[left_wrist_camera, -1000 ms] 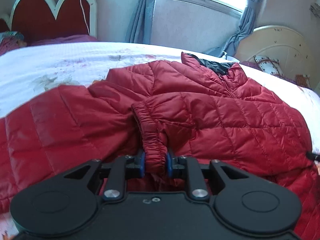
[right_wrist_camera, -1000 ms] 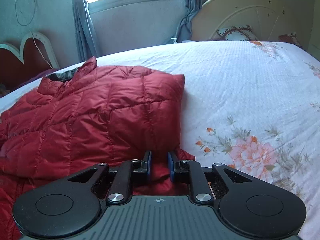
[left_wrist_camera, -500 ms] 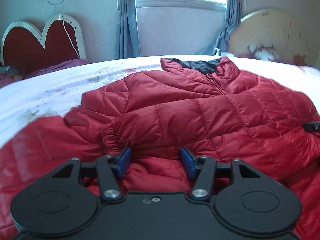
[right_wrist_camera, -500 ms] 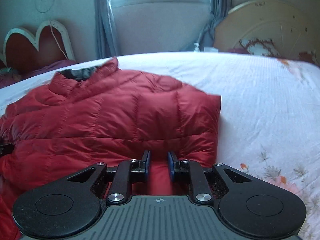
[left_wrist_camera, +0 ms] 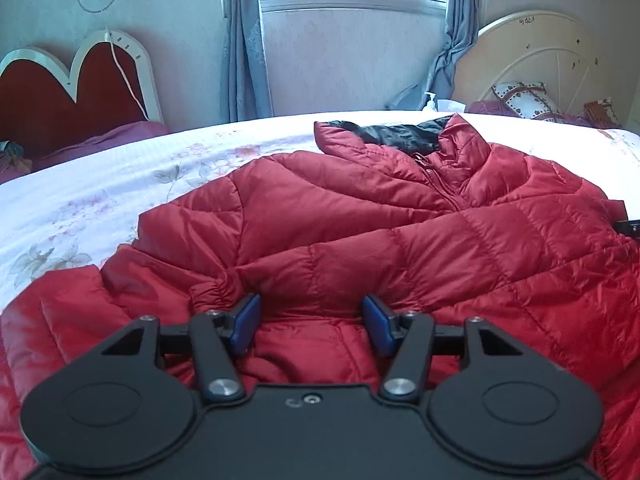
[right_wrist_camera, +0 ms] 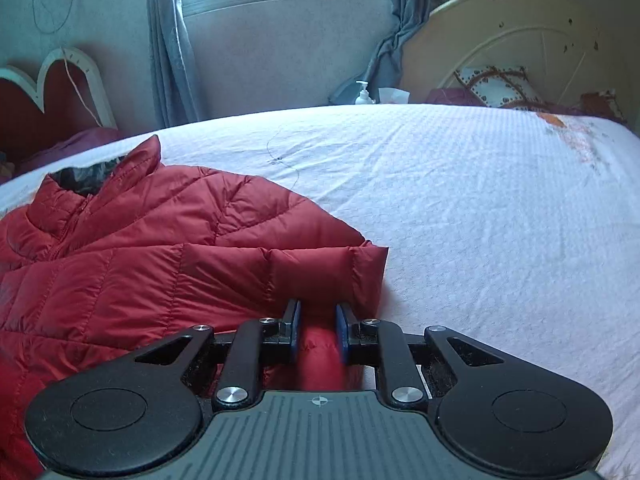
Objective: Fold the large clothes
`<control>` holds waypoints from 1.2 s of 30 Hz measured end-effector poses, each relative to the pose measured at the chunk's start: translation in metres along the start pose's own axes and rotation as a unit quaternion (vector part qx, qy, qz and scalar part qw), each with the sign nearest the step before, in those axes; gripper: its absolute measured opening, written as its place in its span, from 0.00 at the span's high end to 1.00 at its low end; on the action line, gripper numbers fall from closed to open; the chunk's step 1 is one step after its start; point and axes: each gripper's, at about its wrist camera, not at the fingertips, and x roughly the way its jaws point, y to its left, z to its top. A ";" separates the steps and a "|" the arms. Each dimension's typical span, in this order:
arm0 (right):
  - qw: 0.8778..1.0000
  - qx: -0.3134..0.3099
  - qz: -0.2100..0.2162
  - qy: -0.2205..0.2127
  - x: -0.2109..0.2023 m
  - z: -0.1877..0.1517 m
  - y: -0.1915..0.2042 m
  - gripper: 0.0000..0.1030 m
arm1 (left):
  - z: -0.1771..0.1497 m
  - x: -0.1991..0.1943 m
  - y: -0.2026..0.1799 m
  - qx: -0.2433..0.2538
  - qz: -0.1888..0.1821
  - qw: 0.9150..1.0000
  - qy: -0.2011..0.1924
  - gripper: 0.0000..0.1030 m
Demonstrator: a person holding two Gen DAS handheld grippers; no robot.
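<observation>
A red quilted puffer jacket [left_wrist_camera: 380, 232] lies on the white floral bedspread [left_wrist_camera: 100, 200], front up, with a dark lining at the collar. One sleeve is folded across its front, the elastic cuff [left_wrist_camera: 212, 292] lying just left of my left gripper [left_wrist_camera: 310, 322], which is open and empty over the jacket. In the right wrist view the jacket [right_wrist_camera: 160, 260] fills the left side. My right gripper [right_wrist_camera: 318, 330] is shut on a fold of the jacket's right edge, low over the bedspread [right_wrist_camera: 480, 220].
A red heart-shaped headboard [left_wrist_camera: 60, 92] stands at the far left, a cream round headboard [right_wrist_camera: 520, 52] with a patterned pillow at the far right. A pump bottle [right_wrist_camera: 365, 94] and tissues sit under the curtained window. Bare bedspread extends right of the jacket.
My left gripper opened and let go of the sleeve cuff, which now lies on the jacket front. My right gripper stayed shut on the jacket edge and shifted with it.
</observation>
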 end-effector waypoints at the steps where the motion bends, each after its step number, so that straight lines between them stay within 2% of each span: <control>1: 1.000 0.005 -0.001 -0.004 -0.007 0.000 0.000 0.84 | 0.001 -0.006 -0.001 -0.001 0.004 1.000 -0.003 0.47; 3: 0.999 0.023 0.018 -0.029 -0.034 -0.007 0.000 0.84 | -0.002 -0.029 -0.003 -0.007 0.002 1.000 -0.028 0.43; 5: 0.998 0.025 0.031 -0.040 -0.057 -0.018 0.004 0.84 | -0.011 -0.054 -0.006 -0.027 -0.004 0.998 -0.058 0.34; 6: 0.998 0.027 0.037 -0.043 -0.069 -0.027 0.008 0.84 | -0.018 -0.064 -0.008 -0.035 -0.003 0.997 -0.067 0.33; 8: 0.998 0.031 0.042 -0.036 -0.078 -0.043 0.013 0.84 | -0.028 -0.068 -0.014 -0.045 -0.004 0.997 -0.061 0.35; 10: 0.999 0.029 0.034 -0.010 -0.073 -0.058 0.021 0.84 | -0.035 -0.057 -0.020 -0.039 0.006 0.999 -0.034 0.37; 12: 0.999 0.027 0.027 0.002 -0.064 -0.067 0.024 0.84 | -0.039 -0.042 -0.021 -0.040 0.007 0.999 -0.011 0.35; 16: 0.999 0.028 0.023 -0.005 -0.077 -0.061 0.027 0.83 | -0.037 -0.046 -0.018 -0.043 0.011 0.999 -0.012 0.33; 18: 0.999 0.026 0.024 -0.013 -0.089 -0.062 0.028 0.81 | -0.039 -0.058 -0.013 -0.051 0.011 0.998 -0.020 0.25; 19: 0.999 0.024 0.024 -0.015 -0.094 -0.063 0.029 0.53 | -0.042 -0.066 -0.010 -0.056 0.010 0.998 -0.027 0.19; 20: 0.999 0.023 0.023 -0.025 -0.101 -0.066 0.030 0.34 | -0.046 -0.073 -0.007 -0.062 0.012 0.997 -0.032 0.13; 21: 0.999 0.017 0.024 -0.041 -0.110 -0.070 0.032 0.20 | -0.050 -0.080 -0.001 -0.069 0.019 0.997 -0.035 0.13; 24: 0.998 0.004 0.040 -0.052 -0.127 -0.078 0.040 0.20 | -0.067 -0.104 0.030 -0.117 0.033 0.992 -0.040 0.14; 26: 0.998 0.004 0.042 -0.056 -0.135 -0.083 0.045 0.22 | -0.083 -0.120 0.059 -0.160 0.053 0.985 -0.041 0.22; 28: 0.998 0.009 0.046 -0.051 -0.138 -0.086 0.052 0.40 | -0.102 -0.136 0.094 -0.208 0.081 0.974 -0.036 0.26; 31: 0.997 0.023 0.054 -0.041 -0.138 -0.090 0.060 0.42 | -0.135 -0.162 0.144 -0.274 0.119 0.954 -0.033 0.29; 33: 0.997 0.026 0.058 -0.031 -0.135 -0.091 0.069 0.42 | -0.159 -0.179 0.177 -0.329 0.133 0.934 -0.031 0.29; 36: 0.997 0.024 0.069 -0.023 -0.132 -0.090 0.085 0.42 | -0.197 -0.203 0.224 -0.431 0.119 0.893 -0.057 0.40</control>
